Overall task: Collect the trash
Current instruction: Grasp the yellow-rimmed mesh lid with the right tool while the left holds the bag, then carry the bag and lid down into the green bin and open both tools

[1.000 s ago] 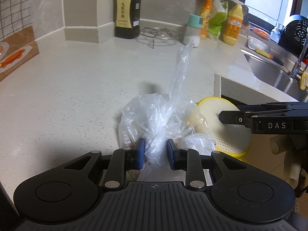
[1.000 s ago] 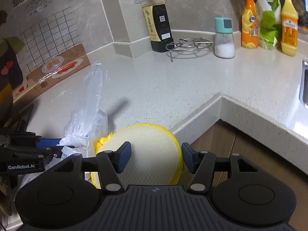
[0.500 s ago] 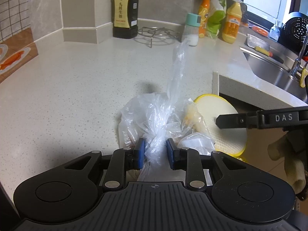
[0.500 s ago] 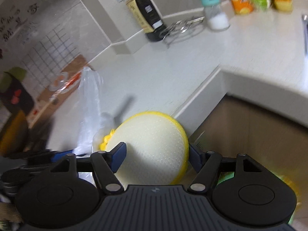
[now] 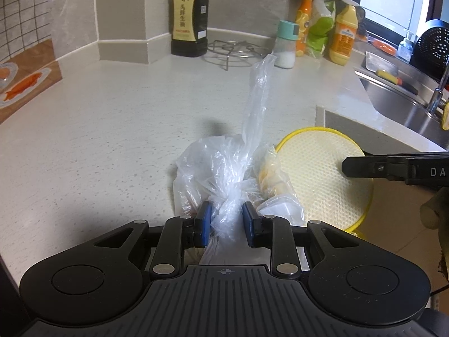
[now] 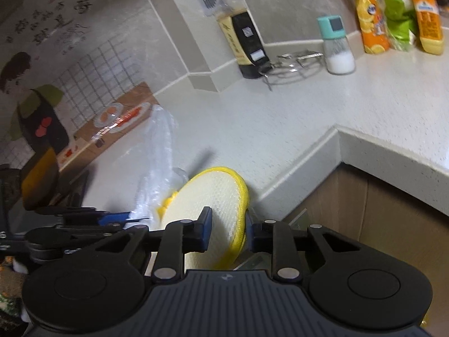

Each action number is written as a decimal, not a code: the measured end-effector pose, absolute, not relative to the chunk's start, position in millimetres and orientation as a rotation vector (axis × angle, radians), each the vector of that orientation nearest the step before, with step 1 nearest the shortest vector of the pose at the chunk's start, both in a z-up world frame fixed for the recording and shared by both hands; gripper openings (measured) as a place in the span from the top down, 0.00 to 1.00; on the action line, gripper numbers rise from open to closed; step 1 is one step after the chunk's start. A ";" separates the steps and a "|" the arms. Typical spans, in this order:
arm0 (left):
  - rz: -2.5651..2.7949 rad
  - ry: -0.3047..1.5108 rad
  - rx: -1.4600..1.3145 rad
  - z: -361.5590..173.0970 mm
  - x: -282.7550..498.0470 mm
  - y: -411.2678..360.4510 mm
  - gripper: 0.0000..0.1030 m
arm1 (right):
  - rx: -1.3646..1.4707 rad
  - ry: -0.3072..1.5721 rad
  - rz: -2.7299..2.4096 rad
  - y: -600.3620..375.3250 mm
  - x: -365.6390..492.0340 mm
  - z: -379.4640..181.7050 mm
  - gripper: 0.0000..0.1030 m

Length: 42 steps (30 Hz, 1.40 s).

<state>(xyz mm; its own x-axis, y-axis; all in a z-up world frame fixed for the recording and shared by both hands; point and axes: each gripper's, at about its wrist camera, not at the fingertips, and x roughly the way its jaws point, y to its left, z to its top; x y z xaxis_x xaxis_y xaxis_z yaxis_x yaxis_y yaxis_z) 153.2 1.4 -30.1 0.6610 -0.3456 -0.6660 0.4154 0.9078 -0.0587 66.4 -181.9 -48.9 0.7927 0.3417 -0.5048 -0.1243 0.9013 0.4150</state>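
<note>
White counter: one plastic bag, one yellow-rimmed pad.

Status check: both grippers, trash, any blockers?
Left gripper shut on clear crumpled plastic bag. Right gripper shut on round yellow-rimmed mesh pad. Both at white countertop edge; nothing blocking.

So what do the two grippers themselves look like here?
Both the left gripper and the right gripper have matte black ribbed bodies, round side discs, silver pivot pins and blue finger pads. White letters "DA" mark the right one's side. No cables or sleeves are visible.
</note>
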 end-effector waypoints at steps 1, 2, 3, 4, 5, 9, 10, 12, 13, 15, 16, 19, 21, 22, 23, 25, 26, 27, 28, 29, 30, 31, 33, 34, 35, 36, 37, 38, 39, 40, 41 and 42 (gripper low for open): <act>-0.428 0.731 0.101 -30.3 153.2 2.9 0.72 | 0.381 0.609 0.258 -181.5 67.3 -49.8 0.76; -0.425 0.731 0.100 -30.1 152.6 3.3 0.72 | 0.388 0.616 0.256 -181.3 69.3 -52.1 0.75; -0.425 0.732 0.098 -30.1 152.4 4.4 0.72 | 0.398 0.626 0.253 -181.5 71.8 -55.2 0.73; -0.424 0.733 0.096 -30.0 152.2 5.3 0.72 | 0.413 0.640 0.247 -182.5 75.0 -59.7 0.72; -0.424 0.733 0.095 -30.0 152.2 6.0 0.72 | 0.436 0.654 0.238 -184.4 78.2 -65.0 0.71; -0.424 0.734 0.101 -29.6 150.6 4.9 0.72 | 0.519 0.653 0.181 -196.1 82.7 -79.3 0.47; -0.425 0.735 0.101 -29.4 150.6 4.4 0.72 | 0.531 0.653 0.170 -197.7 82.8 -81.2 0.44; -0.430 0.736 0.104 -29.2 150.5 2.9 0.72 | 0.558 0.656 0.176 -201.4 81.8 -84.2 0.44; -0.432 0.737 0.106 -29.2 150.3 1.5 0.72 | 0.571 0.659 0.180 -202.8 81.7 -85.0 0.44; -0.443 0.738 0.108 -29.1 150.4 -0.5 0.72 | 0.596 0.668 0.198 -204.7 82.2 -86.3 0.44; -0.451 0.739 0.107 -29.2 150.4 -1.2 0.72 | 0.612 0.675 0.213 -205.2 82.5 -86.8 0.44; -0.466 0.742 0.114 -29.3 147.7 -7.5 0.72 | 0.660 0.701 0.260 -204.5 84.5 -89.6 0.44; -0.468 0.741 0.120 -29.5 145.9 -9.6 0.72 | 0.661 0.701 0.261 -201.3 83.7 -88.9 0.43; -0.467 0.742 0.118 -29.5 145.4 -9.9 0.73 | 0.644 0.693 0.262 -199.5 82.3 -87.2 0.45; -0.466 0.743 0.115 -29.5 145.2 -9.4 0.73 | 0.627 0.683 0.259 -198.3 80.5 -85.3 0.49; -0.464 0.746 0.101 -29.2 145.2 -6.5 0.74 | 0.606 0.672 0.254 -198.3 77.4 -81.6 0.63; -0.463 0.747 0.085 -28.3 145.4 -3.4 0.75 | 0.604 0.669 0.255 -199.7 76.2 -80.2 0.67; -0.466 0.747 0.068 -27.3 145.7 0.0 0.75 | 0.607 0.664 0.254 -202.0 74.0 -79.2 0.72; -0.469 0.745 0.044 -25.9 146.2 5.1 0.76 | 0.614 0.658 0.253 -203.7 72.0 -77.3 0.75; -0.468 0.740 0.027 -24.2 147.1 9.6 0.76 | 0.620 0.650 0.254 -205.1 69.7 -74.6 0.77; -0.462 0.732 0.014 -22.1 146.6 14.5 0.77 | 0.620 0.637 0.256 -205.7 66.9 -71.2 0.79; -0.452 0.724 0.009 -19.9 146.0 18.2 0.77 | 0.616 0.619 0.259 -205.8 63.2 -66.9 0.81; -0.430 0.702 0.005 -15.0 143.4 23.5 0.77 | 0.610 0.580 0.267 -206.5 55.2 -58.7 0.83; -0.420 0.688 0.005 -11.7 141.0 25.1 0.77 | 0.614 0.565 0.275 -207.1 52.3 -55.3 0.83; -0.410 0.671 0.010 -8.0 138.5 26.2 0.77 | 0.617 0.552 0.286 -207.4 49.8 -51.9 0.83; -0.398 0.655 0.018 -4.4 135.7 26.2 0.78 | 0.619 0.538 0.296 -207.7 47.3 -48.5 0.83; -0.383 0.634 0.030 -0.6 131.9 25.4 0.78 | 0.616 0.530 0.303 -207.5 45.7 -45.5 0.83; -0.375 0.619 0.038 2.6 128.8 23.8 0.78 | 0.609 0.521 0.306 -206.5 44.1 -42.5 0.83; -0.372 0.607 0.044 5.7 125.7 22.0 0.78 | 0.599 0.514 0.308 -206.0 42.4 -40.0 0.83; -0.371 0.596 0.048 8.5 122.1 19.7 0.78 | 0.590 0.507 0.311 -206.3 40.6 -37.8 0.83; -0.372 0.587 0.053 11.2 118.4 16.7 0.78 | 0.585 0.503 0.311 -206.7 39.1 -36.3 0.83; -0.375 0.578 0.061 13.8 114.5 12.8 0.78 | 0.583 0.499 0.312 -207.9 37.2 -35.3 0.83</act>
<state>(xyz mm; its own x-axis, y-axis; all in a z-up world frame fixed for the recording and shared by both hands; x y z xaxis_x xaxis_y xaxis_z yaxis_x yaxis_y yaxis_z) 114.5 12.8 13.8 0.7720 -0.3284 -0.5442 0.3625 0.9308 -0.0475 37.2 -207.9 -35.3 0.8363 0.4152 -0.3581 -0.1405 0.7935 0.5921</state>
